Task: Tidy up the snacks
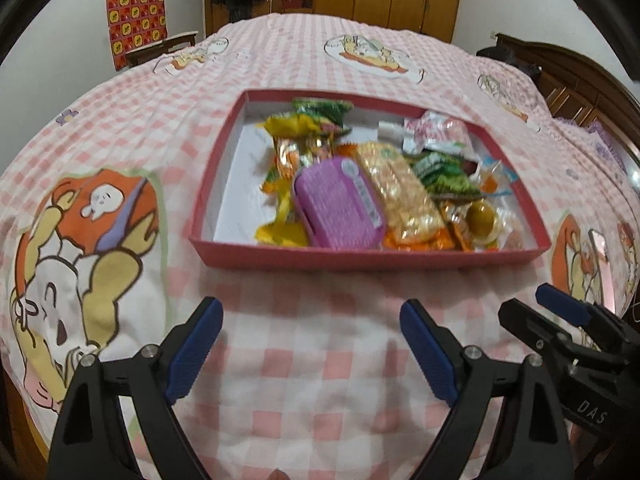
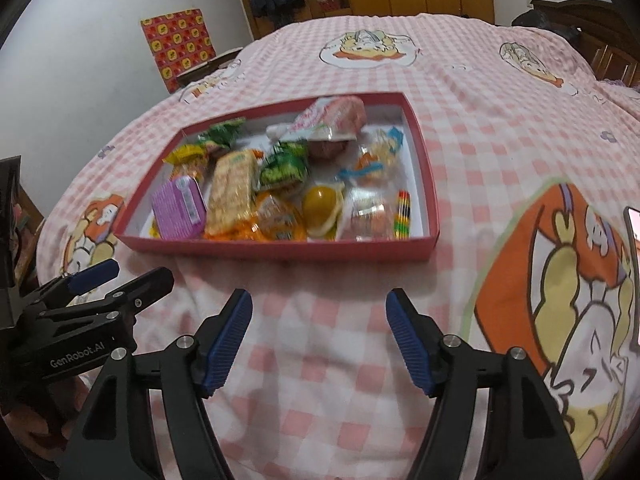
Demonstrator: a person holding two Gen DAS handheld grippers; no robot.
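The left gripper (image 1: 310, 312) hangs above the pink checked bedspread (image 1: 320, 380) with its blue-padded jaws spread wide and nothing between them; the right gripper (image 2: 318, 304) hangs just beside it, its jaws likewise apart and empty; neither touches the cloth nor the box. Straight ahead of both, a short way beyond the fingertips, lies the shallow red box (image 1: 360, 258) on the bedspread, its near wall facing the grippers. The snacks fill it loosely: from the left gripper, a purple packet (image 1: 340, 204) lies nearest and slightly to the right of centre, with a long golden cracker pack (image 1: 404, 192) touching its right side and green wrappers (image 1: 444, 174) beyond that; from the right gripper, a round yellow sweet (image 2: 320, 204) lies ahead near the front wall, and a striped candy stick (image 2: 402, 214) against the box's right wall.
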